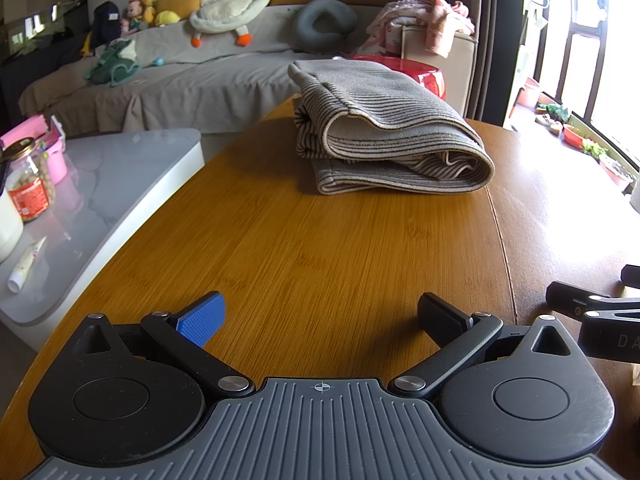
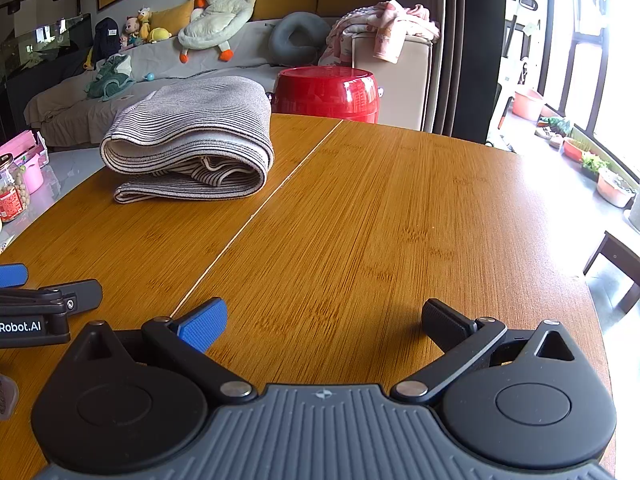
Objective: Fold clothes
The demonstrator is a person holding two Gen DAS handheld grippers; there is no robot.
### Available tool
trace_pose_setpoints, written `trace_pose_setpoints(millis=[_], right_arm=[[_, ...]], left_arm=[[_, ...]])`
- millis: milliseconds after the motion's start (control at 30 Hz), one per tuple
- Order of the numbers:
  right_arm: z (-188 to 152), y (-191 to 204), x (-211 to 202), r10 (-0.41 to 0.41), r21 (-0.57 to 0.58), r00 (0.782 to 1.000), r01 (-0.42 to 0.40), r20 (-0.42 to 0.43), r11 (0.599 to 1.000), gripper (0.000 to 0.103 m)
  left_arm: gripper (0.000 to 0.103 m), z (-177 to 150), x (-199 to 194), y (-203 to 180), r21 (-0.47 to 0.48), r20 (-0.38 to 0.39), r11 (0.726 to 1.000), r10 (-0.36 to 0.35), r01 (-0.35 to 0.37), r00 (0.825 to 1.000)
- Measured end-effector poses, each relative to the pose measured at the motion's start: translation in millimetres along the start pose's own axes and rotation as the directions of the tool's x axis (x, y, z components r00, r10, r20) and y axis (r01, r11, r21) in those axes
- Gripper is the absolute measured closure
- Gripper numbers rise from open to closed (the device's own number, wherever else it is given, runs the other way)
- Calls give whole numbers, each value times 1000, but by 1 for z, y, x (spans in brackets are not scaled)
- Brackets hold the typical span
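A grey striped garment (image 1: 384, 128) lies folded in a thick bundle on the far part of the wooden table (image 1: 304, 248). In the right wrist view the same garment (image 2: 192, 140) sits at the far left of the table (image 2: 380, 216). My left gripper (image 1: 320, 316) is open near the table's front edge, well short of the garment, with nothing between its fingers. My right gripper (image 2: 324, 320) is open too, empty, to the right of the left one. Part of the right gripper (image 1: 592, 312) shows at the left wrist view's right edge, and the left gripper (image 2: 52, 292) shows at the right wrist view's left edge.
A white side table (image 1: 120, 192) at the left holds a jar (image 1: 30, 180), a tube (image 1: 28, 258) and a pink box. A red drum stool (image 2: 326, 94) stands behind the table. Beyond are a grey sofa (image 1: 180, 72) with plush toys and a window at the right.
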State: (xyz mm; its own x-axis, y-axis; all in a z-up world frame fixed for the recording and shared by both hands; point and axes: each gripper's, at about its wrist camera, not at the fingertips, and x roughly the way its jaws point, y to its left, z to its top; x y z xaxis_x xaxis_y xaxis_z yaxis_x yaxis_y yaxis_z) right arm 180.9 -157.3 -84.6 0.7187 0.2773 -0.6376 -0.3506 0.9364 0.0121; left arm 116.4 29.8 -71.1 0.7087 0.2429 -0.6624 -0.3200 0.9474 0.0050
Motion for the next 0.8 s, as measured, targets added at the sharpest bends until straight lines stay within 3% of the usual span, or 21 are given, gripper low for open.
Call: trace_pose_setpoints(millis=[300, 433, 533, 667, 800], right_arm=[[-1, -2, -1, -11, 8, 1000, 11, -1, 1000, 0], [-2, -1, -1, -20, 17, 1000, 20, -1, 1000, 0], [0, 17, -2, 36, -5, 999, -36, -6, 999, 0], [6, 70, -3, 158, -100, 987, -159, -19, 982, 0], [13, 144, 8, 264, -240, 963, -268, -52, 933, 0]], left_arm=[[0, 0, -2, 2, 4, -4, 1000, -11, 11, 1000], [0, 2, -4, 12, -31, 7, 998, -56, 57, 998], [0, 6, -7, 33, -87, 37, 993, -75, 78, 996], [0, 17, -23, 75, -164, 153, 984, -51, 76, 987], [0, 25, -43, 116, -196, 322, 981, 51, 14, 945]])
